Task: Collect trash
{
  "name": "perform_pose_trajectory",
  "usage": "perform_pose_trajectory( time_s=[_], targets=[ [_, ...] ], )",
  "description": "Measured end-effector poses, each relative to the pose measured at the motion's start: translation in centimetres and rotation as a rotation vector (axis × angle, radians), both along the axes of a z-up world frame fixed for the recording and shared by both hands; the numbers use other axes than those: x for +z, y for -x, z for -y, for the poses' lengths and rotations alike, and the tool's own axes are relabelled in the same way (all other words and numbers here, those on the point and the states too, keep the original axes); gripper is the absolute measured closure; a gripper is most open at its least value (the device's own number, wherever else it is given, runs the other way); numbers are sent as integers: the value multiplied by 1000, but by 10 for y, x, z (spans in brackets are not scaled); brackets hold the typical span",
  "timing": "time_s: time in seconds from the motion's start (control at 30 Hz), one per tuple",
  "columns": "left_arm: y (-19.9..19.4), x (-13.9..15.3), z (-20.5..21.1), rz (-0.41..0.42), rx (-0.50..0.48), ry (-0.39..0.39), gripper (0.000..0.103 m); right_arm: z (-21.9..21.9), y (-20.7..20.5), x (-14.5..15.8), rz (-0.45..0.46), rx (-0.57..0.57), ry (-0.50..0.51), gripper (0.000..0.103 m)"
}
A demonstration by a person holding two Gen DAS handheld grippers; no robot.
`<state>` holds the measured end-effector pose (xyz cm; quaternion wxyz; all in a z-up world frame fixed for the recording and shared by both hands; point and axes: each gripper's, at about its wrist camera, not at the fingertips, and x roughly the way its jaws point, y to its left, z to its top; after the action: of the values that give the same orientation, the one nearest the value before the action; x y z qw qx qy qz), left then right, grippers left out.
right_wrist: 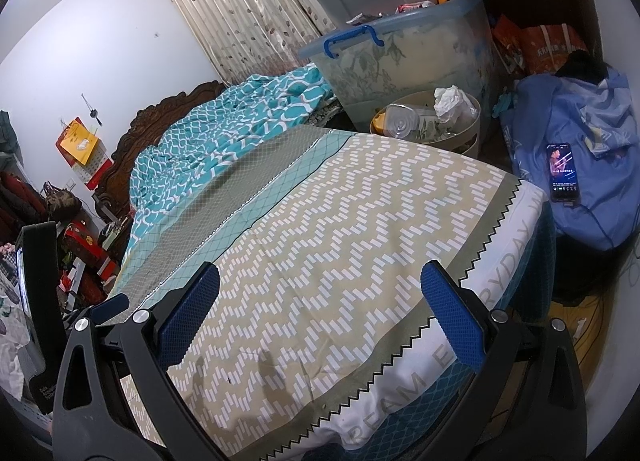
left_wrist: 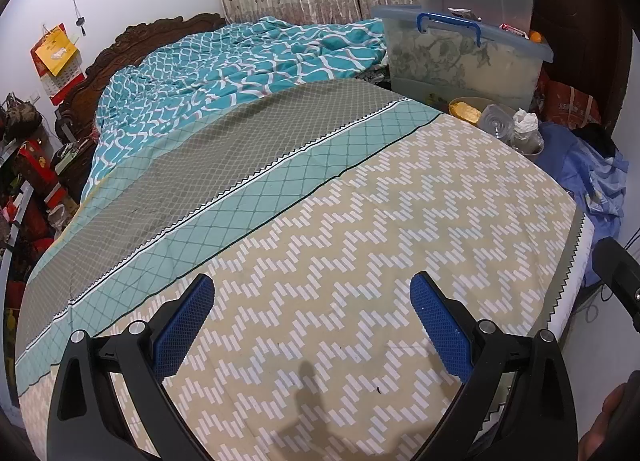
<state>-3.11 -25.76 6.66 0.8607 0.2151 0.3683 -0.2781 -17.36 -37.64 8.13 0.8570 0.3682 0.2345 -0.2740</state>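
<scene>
**Beyond the bed's far corner: a full waste bin, both grippers wide and empty**

Past the far right corner of the bed [right_wrist: 340, 221], a round beige waste bin [right_wrist: 476, 141] stands upright on the floor, its open mouth facing up. It sits between the bed's edge and a large clear storage box [right_wrist: 400, 57] with a blue rim and handle, just beside both. A clear plastic bottle [right_wrist: 404, 121] lies on its side across the top of the bin, its long axis roughly level and its round base turned toward the cameras. A crumpled white tissue [right_wrist: 452, 99] rests at the right of the bin's mouth, just beside the bottle. Something yellow shows at the bin's left rim; what it is cannot be told.

Over the near end of the bed, the left gripper [left_wrist: 312, 325] hangs above the beige zigzag sheet, pointed along the bed toward the headboard, jaws spread wide with nothing between the blue pads [left_wrist: 184, 325]. The bin [left_wrist: 532, 149] lies well apart from it, up and to the right. The right gripper [right_wrist: 320, 317] is held over the bed's near right corner, angled toward the bin, jaws likewise spread wide and holding nothing. Part of the left gripper's body shows at the left edge of the right wrist view.

A teal patterned quilt [left_wrist: 224, 73] is heaped at the head of the bed. To the right of the bed a lit phone [right_wrist: 564, 171] lies on a blue bundle of cloth [right_wrist: 592, 133].
</scene>
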Motion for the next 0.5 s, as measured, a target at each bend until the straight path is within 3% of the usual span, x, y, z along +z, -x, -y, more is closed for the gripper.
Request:
perform_pose_trajectory(
  time_s=[0.5],
  targets=[
    [-1,-2,1,-1,-1,-6,9,2,0,0,0,1,-1,3]
  ],
)
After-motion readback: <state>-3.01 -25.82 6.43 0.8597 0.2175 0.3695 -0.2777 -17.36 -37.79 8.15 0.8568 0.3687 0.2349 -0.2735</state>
